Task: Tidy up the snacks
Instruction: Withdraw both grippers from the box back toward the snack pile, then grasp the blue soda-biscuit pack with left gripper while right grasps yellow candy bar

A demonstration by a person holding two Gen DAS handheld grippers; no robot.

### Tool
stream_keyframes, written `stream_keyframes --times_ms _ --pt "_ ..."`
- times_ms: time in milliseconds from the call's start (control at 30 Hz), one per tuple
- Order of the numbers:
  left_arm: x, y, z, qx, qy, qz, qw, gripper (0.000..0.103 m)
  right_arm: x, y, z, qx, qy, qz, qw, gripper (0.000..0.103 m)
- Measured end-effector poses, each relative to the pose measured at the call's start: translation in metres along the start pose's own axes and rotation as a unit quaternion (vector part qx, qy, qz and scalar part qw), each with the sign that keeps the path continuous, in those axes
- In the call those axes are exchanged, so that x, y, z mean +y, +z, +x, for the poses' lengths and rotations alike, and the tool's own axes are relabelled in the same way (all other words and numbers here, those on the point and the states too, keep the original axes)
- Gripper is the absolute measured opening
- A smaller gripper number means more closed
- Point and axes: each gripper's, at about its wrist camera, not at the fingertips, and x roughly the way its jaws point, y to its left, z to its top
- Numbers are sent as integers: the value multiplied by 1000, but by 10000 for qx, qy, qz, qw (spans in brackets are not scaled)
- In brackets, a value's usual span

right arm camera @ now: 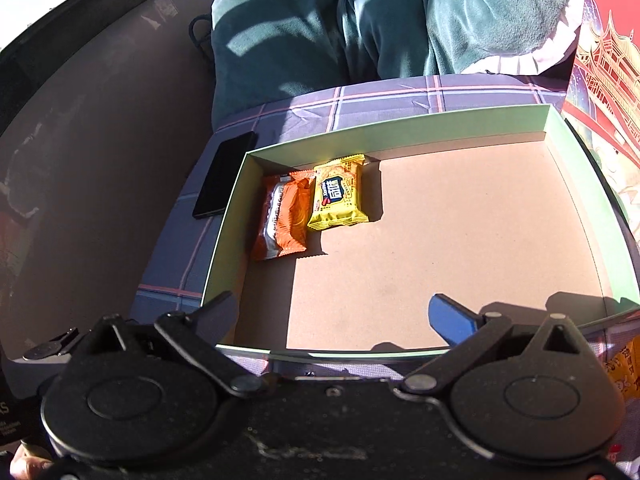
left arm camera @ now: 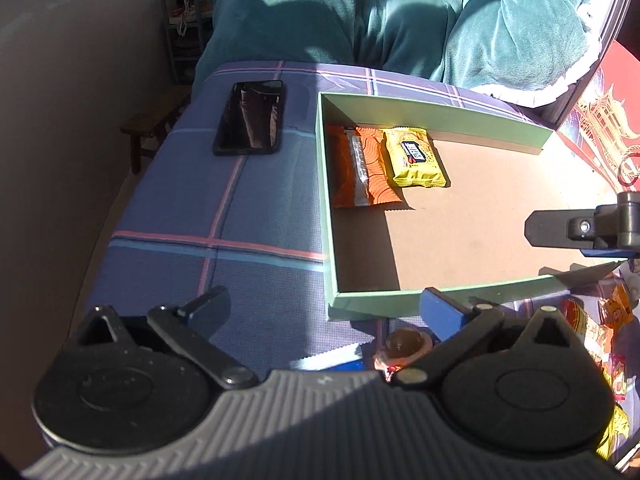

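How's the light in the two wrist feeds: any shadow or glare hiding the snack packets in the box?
Left wrist view: hard sun; the green box wall shades half the orange packet, the yellow packet is fully lit; glare on the phone. Right wrist view: same shadow band, both packets readable; fisheye bends the box edges.

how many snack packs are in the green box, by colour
orange pack: 1
yellow pack: 1
total in the green box: 2
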Motion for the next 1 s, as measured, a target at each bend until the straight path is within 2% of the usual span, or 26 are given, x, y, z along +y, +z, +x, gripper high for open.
stream_keyframes --times_ms 233,400,567,667,767,833,900,1000 --pt "12 -55 6 458 97 -9 9989 103 -4 -59 -17 211 205 209 9993 103" --pt "11 -69 12 628 64 -53 9980 103 0 -91 -19 285 344 320 9985 103" --pt "2 -76 20 692 113 121 9975 103 6 -105 -16 454 521 395 9968 102" --pt "6 -80 24 701 152 95 9974 103 14 -115 -15 516 458 237 9973 90" --pt "15 -82 27 697 271 56 9972 103 18 -120 -13 530 493 191 9972 68" --pt "25 -83 26 666 299 -17 9973 103 20 -121 -9 579 491 176 9970 58" --pt "31 -83 25 658 277 -61 9974 103 21 -123 -4 608 461 201 9969 44" --pt "35 -81 25 632 240 -4 9977 103 17 -121 9 661 351 361 9965 38"
